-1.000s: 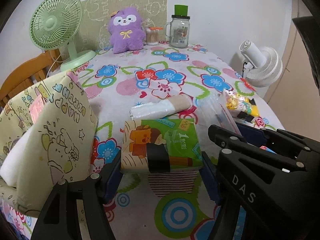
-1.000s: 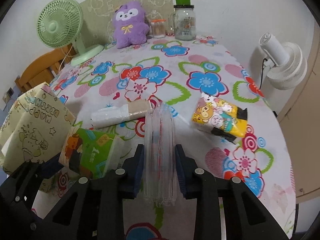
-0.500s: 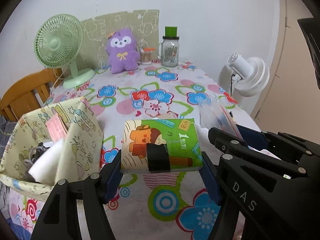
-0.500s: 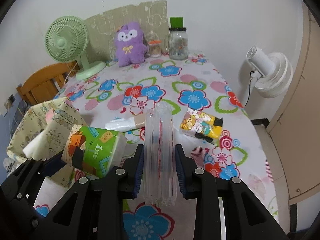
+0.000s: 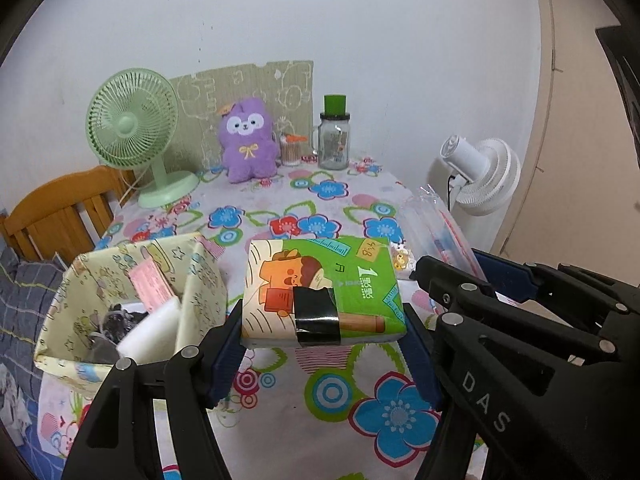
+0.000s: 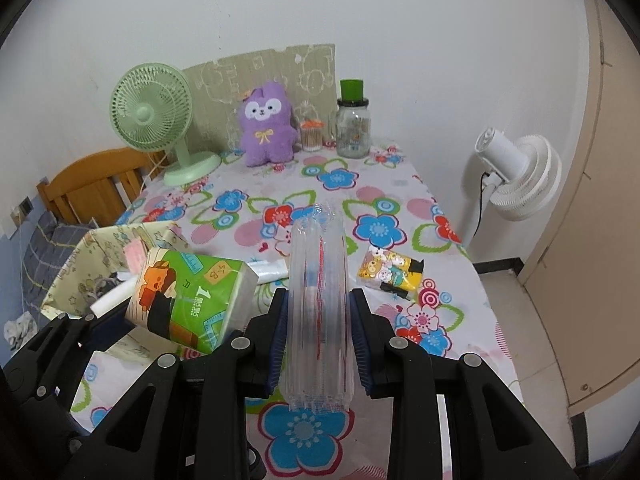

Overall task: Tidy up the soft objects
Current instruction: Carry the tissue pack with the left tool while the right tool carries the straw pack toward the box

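My left gripper is shut on a green tissue pack with a cartoon print and black tape, held above the flowered table; the pack also shows in the right wrist view. My right gripper is shut on a clear plastic pack, held upright; it shows at the right of the left wrist view. A pale yellow fabric bin stands at the table's left edge with a white sponge and other items inside. A yellow tissue packet and a white roll lie on the table.
A green fan, a purple plush, a swab jar and a glass jar stand at the back. A white fan stands off the right side. A wooden chair is at the left.
Both grippers have risen and pulled back from the table with their packs; the table items look farther away and the bin's inside now shows.
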The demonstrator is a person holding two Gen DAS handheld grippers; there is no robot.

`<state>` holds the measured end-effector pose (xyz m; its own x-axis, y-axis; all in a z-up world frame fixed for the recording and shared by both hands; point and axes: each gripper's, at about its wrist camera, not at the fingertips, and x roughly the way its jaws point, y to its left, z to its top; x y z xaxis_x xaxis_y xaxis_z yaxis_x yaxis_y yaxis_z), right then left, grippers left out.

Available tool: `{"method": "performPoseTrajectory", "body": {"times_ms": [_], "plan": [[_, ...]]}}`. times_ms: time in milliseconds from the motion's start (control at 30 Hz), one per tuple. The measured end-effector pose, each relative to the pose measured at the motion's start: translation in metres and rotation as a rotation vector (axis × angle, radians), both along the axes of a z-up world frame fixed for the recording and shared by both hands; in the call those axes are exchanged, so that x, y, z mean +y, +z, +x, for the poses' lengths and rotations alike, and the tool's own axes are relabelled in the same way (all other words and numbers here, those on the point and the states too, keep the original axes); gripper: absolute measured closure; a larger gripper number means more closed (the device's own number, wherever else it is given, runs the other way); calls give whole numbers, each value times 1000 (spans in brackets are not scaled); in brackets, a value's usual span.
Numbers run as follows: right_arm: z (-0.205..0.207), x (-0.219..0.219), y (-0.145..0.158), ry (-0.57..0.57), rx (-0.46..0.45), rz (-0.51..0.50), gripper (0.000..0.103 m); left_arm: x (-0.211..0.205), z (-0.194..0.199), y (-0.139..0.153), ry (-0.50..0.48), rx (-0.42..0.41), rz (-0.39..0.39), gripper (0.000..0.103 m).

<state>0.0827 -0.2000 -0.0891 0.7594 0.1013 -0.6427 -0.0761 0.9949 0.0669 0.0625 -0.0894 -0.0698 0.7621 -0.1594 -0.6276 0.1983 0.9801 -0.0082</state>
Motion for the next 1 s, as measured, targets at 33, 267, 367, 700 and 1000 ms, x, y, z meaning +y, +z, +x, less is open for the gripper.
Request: {"method": "performPoseTrajectory", "body": {"times_ms": [33,267,367,700,1000], "plan": [[-2,1,3,-1,-5,0,70,1,-2,1,-1,-4,-1,30],[-19,10,22,-13,-51,-11,70,10,-13,21,-4,-49,-4,30],[-24,13,30,-14,-69,-7,70,13,-17,28,-1,-69,0,30],[-34,27,49,3,-112,-14,70,27,-21,39,14,-97,-14,30],[-29,48,51,-5,-112,-19,70,53,-15,36,-2,-92,-18,30]]}}
